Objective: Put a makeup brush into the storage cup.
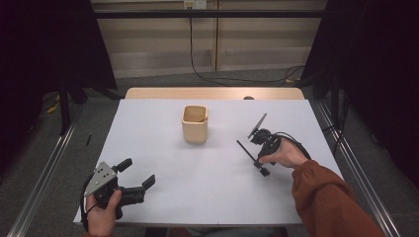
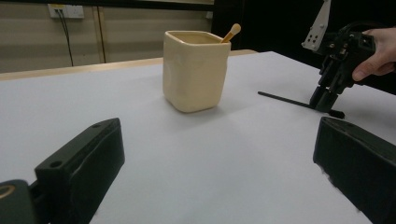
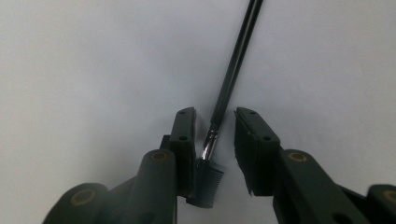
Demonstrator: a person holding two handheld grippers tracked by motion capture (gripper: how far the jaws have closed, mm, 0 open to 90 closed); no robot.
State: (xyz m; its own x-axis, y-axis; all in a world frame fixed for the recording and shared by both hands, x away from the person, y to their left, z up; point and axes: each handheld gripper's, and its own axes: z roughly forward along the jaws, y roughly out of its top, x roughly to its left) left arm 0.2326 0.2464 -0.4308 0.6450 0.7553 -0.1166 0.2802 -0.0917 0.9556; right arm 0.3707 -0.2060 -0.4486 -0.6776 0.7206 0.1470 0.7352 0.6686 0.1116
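On the white desk [image 1: 163,197], the right gripper [image 3: 214,135] is lowered over a thin black brush [image 3: 233,70] that lies flat to the right of the cream cup [image 1: 194,124]. Its fingers [image 3: 254,140] stand narrowly apart around the brush's ferrule and comb-like head; one finger seems to touch the head, while a gap shows at the other, so the hold is not yet firm. The likely trouble: a handle this slim and low could skid or pivot out as the fingers pinch, or be caught off-centre and droop on lifting. A second, pale-tipped stick [image 2: 232,31] already leans in the cup. The left gripper [image 1: 134,177] rests at the desk's near edge, fingers wide apart and empty.
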